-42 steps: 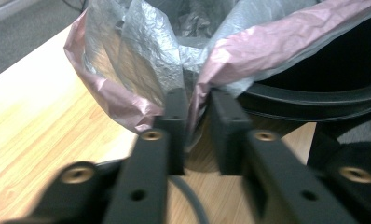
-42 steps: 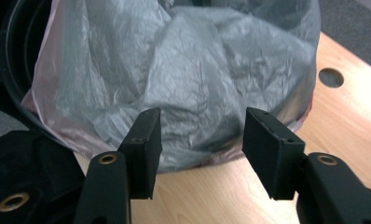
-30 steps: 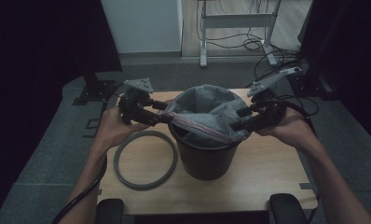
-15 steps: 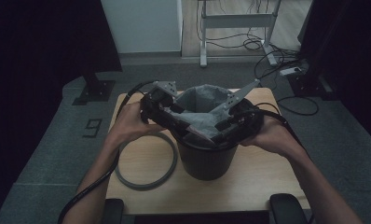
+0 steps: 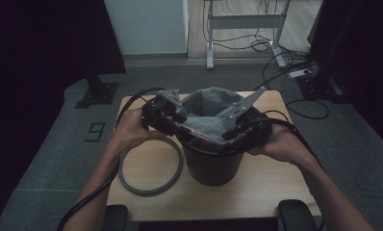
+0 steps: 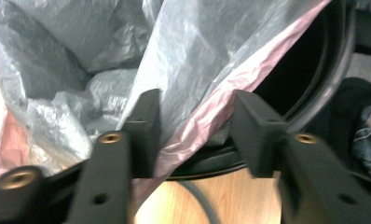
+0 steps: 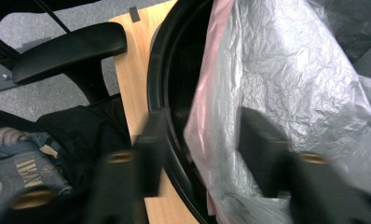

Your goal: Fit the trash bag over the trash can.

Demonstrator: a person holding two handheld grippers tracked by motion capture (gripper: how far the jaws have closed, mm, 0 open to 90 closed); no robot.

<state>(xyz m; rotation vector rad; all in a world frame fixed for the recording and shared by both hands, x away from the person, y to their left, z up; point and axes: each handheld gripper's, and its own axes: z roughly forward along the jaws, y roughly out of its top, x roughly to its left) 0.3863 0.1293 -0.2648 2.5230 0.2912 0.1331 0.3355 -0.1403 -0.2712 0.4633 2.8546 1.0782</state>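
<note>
One black bin [image 5: 211, 166] — grey liner [image 5: 206, 108] bunched inside.

The pink-edged hem of the grey bin liner [image 6: 211, 84] is framed between the left gripper [image 6: 195, 133], whose jaws have just been closing but are seen not yet pressed on it. The black bin [image 6: 335, 65] rim is glimpsed right, the wooden table [image 6: 230, 198] below.

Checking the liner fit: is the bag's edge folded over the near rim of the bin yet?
Not yet. The bag edge with its pink band stands inside the black bin rim, between the left gripper fingers.
</note>
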